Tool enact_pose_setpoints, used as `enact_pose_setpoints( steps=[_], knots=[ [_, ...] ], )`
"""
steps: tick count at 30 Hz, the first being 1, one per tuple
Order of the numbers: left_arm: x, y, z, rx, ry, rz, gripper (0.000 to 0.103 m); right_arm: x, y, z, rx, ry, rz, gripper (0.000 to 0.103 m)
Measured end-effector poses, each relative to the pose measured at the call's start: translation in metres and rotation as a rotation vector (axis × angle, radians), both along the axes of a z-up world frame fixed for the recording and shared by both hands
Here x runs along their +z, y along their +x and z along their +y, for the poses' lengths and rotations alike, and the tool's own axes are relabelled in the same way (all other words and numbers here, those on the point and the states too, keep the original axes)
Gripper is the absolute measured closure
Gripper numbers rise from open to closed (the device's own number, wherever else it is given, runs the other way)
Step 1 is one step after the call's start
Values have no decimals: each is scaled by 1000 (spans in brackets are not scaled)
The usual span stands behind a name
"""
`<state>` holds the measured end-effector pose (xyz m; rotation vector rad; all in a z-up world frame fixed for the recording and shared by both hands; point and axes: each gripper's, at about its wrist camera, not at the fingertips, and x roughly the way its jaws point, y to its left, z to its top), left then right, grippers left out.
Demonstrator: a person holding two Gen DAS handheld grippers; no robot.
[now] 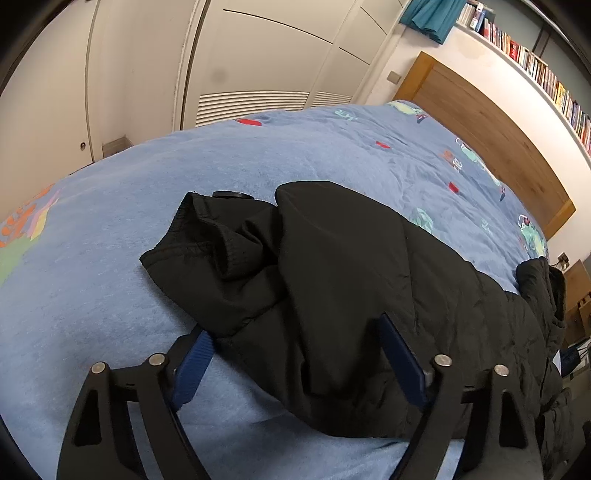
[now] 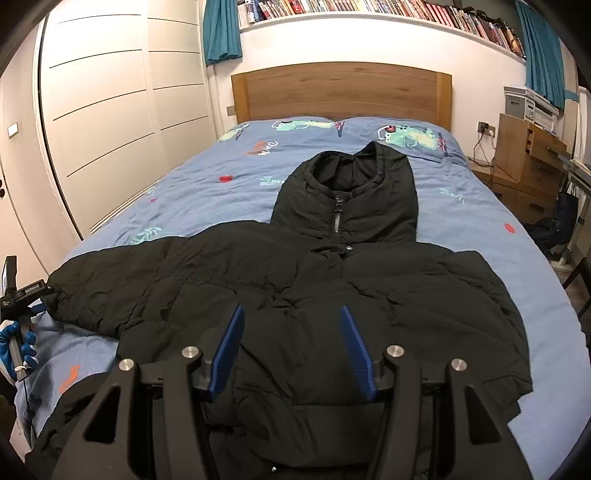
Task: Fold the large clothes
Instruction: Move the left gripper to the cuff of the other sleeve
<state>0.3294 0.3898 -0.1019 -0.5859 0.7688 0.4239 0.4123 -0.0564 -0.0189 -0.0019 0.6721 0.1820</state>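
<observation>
Black puffer jacket [image 2: 332, 280] spread front-up on the bed [image 2: 480, 206], hood [image 2: 347, 192] toward the headboard [image 2: 340, 92], zip done up.

Left sleeve [image 1: 280, 266] lies out to the side, cuff crumpled. Left tool [image 1: 295, 332] straddles this sleeve, jaws wide, pads not seen pressing.

Right tool [image 2: 291, 347] hovers over the chest, jaws half apart, nothing between them.

Step, as judged: taking the sleeve. Next: clamp the cloth, carry it across the chest.

Wooden headboard [image 2: 340, 92], book shelf [image 2: 369, 9], white wardrobe [image 2: 110, 110], teal curtains [image 2: 221, 29]
</observation>
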Motion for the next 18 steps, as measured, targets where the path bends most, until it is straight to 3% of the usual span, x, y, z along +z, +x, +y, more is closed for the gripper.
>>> enact_pose_setpoints(
  steps=[14,18],
  knots=[
    [-6,7,-3,11,36,-20,25,0,-13,6,-51,-30,31,50],
    [-5,6,-2,23,44,-25,34,-1,-18,13,-46,-40,36,50]
  ],
)
